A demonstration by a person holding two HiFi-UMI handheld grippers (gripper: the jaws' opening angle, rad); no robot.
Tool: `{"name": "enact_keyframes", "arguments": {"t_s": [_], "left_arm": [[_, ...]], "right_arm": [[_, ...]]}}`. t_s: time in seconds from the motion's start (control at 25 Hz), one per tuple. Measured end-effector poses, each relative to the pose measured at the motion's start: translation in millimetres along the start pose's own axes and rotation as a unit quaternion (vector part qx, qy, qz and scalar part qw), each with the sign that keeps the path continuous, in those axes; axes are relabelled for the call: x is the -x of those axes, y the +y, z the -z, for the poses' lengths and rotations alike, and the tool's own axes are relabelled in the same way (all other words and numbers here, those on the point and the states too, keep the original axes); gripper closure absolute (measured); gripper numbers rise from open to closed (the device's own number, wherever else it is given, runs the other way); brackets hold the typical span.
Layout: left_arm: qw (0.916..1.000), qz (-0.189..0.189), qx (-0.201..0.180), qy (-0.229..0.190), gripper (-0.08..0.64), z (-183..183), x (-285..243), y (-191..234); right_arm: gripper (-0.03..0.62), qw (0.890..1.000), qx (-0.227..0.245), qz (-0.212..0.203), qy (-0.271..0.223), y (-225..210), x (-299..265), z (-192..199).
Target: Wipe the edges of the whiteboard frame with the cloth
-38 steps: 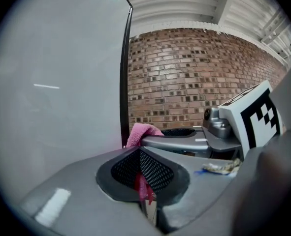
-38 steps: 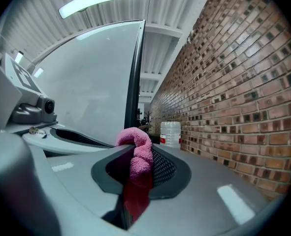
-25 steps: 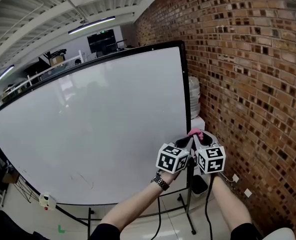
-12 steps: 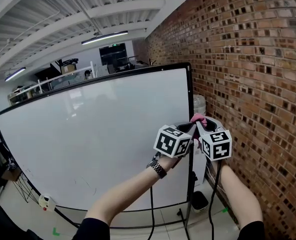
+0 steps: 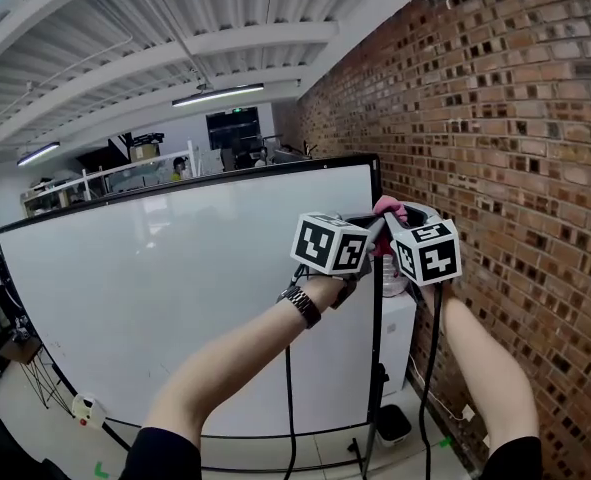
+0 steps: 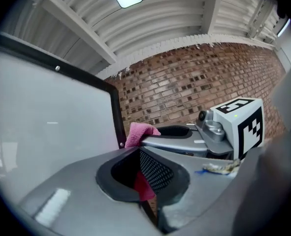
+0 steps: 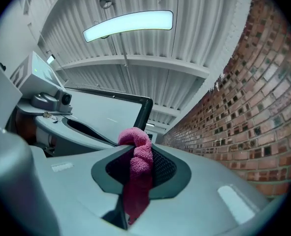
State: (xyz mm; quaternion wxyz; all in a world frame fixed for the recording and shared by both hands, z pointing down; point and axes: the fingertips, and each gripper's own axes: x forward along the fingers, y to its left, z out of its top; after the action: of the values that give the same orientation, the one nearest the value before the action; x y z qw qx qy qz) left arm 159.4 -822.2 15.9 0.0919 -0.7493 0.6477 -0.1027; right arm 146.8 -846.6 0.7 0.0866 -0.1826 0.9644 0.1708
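One whiteboard (image 5: 175,298), one cloth (image 5: 387,208), two claws (image 6: 141,177) (image 7: 135,171).

Right side: red-brown brick wall (image 5: 515,118), running back to the far end of the room. Ceiling (image 5: 175,8): pale corrugated sheeting on white beams. Two tube lights lit, one central (image 5: 218,94), one further left (image 5: 37,153). Far wall pale, with a dark screen (image 5: 233,126) mounted high. White cabinet (image 5: 397,328) stands against the brick. Floor (image 5: 35,418) pale and smooth.
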Motion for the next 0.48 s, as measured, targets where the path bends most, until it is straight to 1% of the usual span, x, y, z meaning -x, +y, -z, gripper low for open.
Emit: {"name": "enact_keyframes", "arguments": {"t_s": [0.04,0.08,0.12,0.2,0.24,0.28,0.32,0.48], "left_arm": [[0.9997,-0.006,-0.022,0.005,0.558,-6,0,1],[0.9984,-0.013,-0.053,0.013,0.558,-12,-1,2],[0.9953,-0.021,-0.092,0.023,0.558,-17,-2,2],[0.9843,-0.03,-0.169,0.042,0.558,-26,-3,-1],[0.9792,-0.032,-0.195,0.047,0.558,-31,-4,-2],[0.9757,-0.034,-0.211,0.049,0.558,-37,-5,-3],[0.974,-0.035,-0.219,0.049,0.558,-44,-5,-2],[0.9735,-0.042,-0.22,0.047,0.558,-69,-6,4]], "right_arm": [[0.519,1.0,0.004,0.001,0.0,-2,-2,-7],[0.52,1.0,0.003,0.001,0.0,-5,-3,-13],[0.52,1.0,-0.002,0.0,0.0,-8,-5,-18],[0.518,1.0,-0.02,-0.004,-0.004,-15,-7,-27],[0.518,1.0,-0.029,-0.006,-0.008,-18,-8,-33],[0.518,0.999,-0.037,-0.007,-0.014,-21,-8,-39],[0.518,0.999,-0.043,-0.008,-0.02,-25,-9,-45],[0.518,0.998,-0.041,-0.007,-0.037,-34,-13,-69]]}}
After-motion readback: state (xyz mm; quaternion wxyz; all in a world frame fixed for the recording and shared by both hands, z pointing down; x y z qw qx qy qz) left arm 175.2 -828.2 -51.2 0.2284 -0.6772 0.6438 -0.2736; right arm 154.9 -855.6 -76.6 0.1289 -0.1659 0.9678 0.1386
